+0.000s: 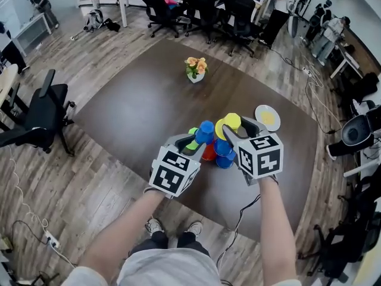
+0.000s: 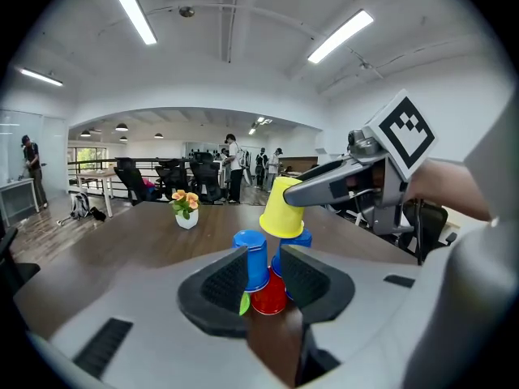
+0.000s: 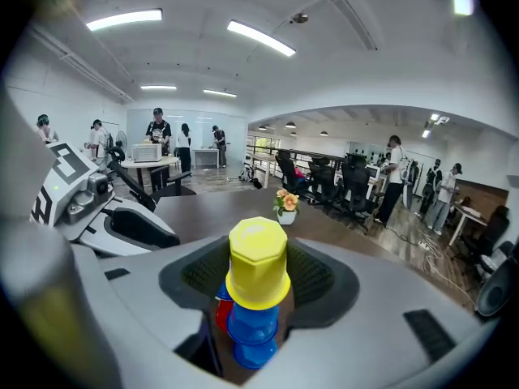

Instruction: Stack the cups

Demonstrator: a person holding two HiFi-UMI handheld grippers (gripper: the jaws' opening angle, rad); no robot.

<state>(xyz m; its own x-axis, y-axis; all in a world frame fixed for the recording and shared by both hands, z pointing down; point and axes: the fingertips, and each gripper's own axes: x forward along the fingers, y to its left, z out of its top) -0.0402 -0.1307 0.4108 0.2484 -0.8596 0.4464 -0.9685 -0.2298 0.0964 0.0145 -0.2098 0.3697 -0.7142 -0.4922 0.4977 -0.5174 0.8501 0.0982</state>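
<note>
Head view puts both your grippers low in the middle of the frame, over the near part of the dark table (image 1: 131, 112), with the cups bunched between their tips. Your right gripper (image 3: 258, 254) is clamped on the yellow cup (image 3: 258, 270), which is upside down with a pad on each side. The left gripper view shows that cup tilted and directly above the blue stack (image 3: 252, 335); you cannot tell whether its rim touches the stack.

Left gripper view shows your left gripper (image 2: 262, 258) with its jaws partway apart and gripping nothing. The upside-down blue cup (image 2: 252, 258) stands in the gap, close against the pad at the picture's left, with clear space before the pad at the right. That blue cup sits on a red cup (image 2: 270, 297), also upside down, just left of the blue stack. A sliver of a green cup (image 2: 243, 302) peeks out under the tip of the left pad.

Higher in the head view a flower pot (image 1: 196, 70) stands on the table, and a plate (image 1: 267, 118) lies at the right.
</note>
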